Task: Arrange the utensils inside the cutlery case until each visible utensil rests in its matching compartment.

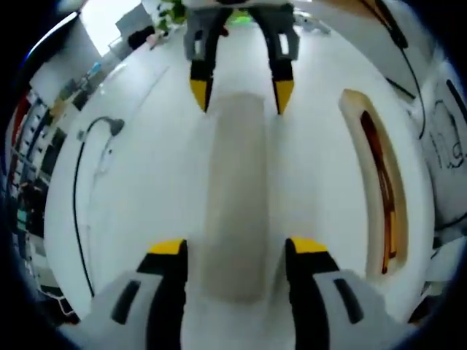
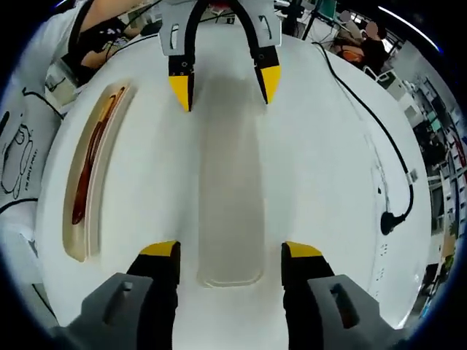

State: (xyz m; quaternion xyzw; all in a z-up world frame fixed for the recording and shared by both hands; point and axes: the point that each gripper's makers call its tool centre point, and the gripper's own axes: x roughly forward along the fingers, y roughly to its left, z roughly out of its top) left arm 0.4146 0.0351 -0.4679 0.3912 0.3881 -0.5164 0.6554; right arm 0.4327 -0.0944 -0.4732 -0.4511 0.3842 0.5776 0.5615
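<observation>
So both grippers are spread wide and neither has a grip on anything. In the left gripper view the left gripper (image 1: 237, 251) has its yellow-tipped jaws standing on either side of the near end of a long translucent lid (image 1: 235, 197) lying flat on the white table (image 1: 146, 189), with a visible gap on each side, so no squeeze. Across from it, the right gripper (image 1: 241, 91) straddles the far end of that same lid, also gaping. Flip to the right gripper view and it's the mirror picture: the right gripper's jaws sit just outside the rounded near end of the lid (image 2: 232, 211), not pinching it, and the left gripper (image 2: 225, 82) brackets the far end. Can't tell if any tips actually touch the lid edges; it looks like they're just beside it. The two tools point straight at each other along the lid's length, angled down at the table. Off to the right of the left gripper's fingers lies the case (image 1: 379, 189), one long cream tray, well apart from the lid, with reddish-brown utensils (image 1: 384, 197) lying lengthwise inside; I can't count them, maybe a couple of thin sticks. One black cable (image 1: 79, 182) snakes over the table on the other side.
</observation>
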